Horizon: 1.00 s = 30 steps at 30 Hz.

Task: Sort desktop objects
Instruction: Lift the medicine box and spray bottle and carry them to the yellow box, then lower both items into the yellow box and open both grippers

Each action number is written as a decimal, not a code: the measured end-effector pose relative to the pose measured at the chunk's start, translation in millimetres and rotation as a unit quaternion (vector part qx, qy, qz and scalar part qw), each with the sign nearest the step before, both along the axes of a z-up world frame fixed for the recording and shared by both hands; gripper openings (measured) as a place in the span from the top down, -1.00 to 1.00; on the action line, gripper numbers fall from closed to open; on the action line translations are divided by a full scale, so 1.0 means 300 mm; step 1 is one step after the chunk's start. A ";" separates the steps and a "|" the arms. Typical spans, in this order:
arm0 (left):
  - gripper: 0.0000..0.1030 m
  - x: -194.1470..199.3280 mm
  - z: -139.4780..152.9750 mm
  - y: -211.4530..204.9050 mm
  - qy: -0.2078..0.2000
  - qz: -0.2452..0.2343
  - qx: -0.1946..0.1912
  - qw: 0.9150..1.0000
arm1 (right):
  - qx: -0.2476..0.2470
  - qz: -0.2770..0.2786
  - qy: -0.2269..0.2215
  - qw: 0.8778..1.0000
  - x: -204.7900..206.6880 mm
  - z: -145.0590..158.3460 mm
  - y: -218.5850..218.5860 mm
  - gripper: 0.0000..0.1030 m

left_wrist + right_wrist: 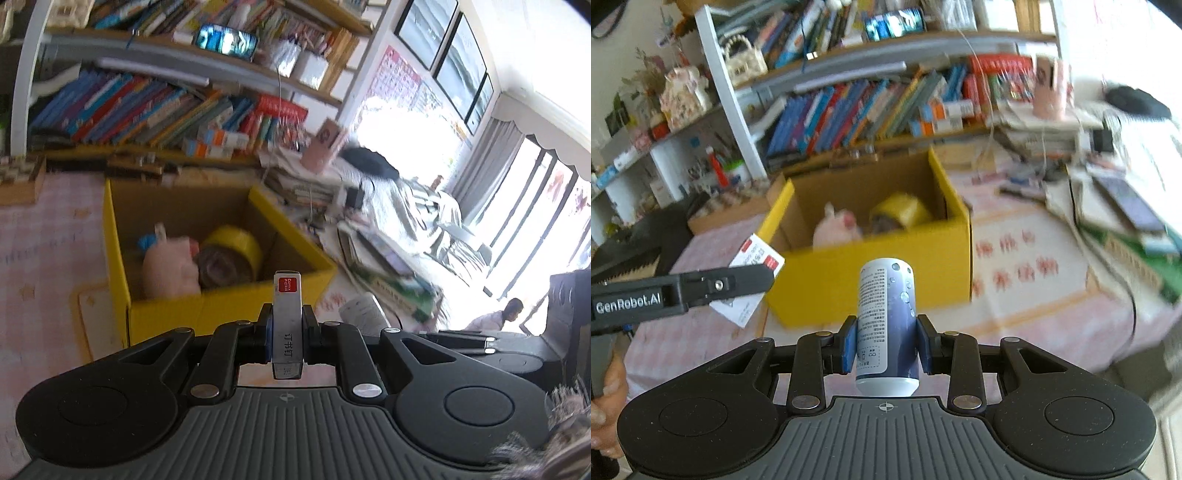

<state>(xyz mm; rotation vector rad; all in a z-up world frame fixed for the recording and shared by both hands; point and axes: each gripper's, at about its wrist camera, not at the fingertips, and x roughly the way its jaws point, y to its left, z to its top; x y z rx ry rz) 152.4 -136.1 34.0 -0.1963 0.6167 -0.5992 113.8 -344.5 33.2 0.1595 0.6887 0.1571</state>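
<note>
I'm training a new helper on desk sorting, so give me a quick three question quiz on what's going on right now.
1. True or false: the yellow box is empty.
2. Which gripper holds the bottle? A. left B. right C. neither
3. Fill in: the left gripper is shut on a flat ____ box.

Key:
1. False: a pink toy and a yellow tape roll lie inside.
2. B: the right gripper clamps it.
3. Staple.

"GenRobot.AI" on left gripper [764, 277]
</note>
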 end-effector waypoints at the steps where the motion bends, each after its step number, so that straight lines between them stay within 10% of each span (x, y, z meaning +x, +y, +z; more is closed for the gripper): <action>1: 0.74 0.016 0.012 -0.003 -0.006 0.006 0.000 1.000 | -0.001 0.004 -0.009 1.000 0.023 0.014 -0.004 0.36; 12: 0.74 0.221 0.042 -0.026 -0.040 0.075 0.029 0.996 | -0.029 0.054 -0.064 0.996 0.318 0.065 0.006 0.36; 30: 0.74 0.353 -0.174 -0.095 0.018 0.069 0.142 0.987 | -0.091 0.156 0.033 0.983 0.511 -0.168 0.116 0.40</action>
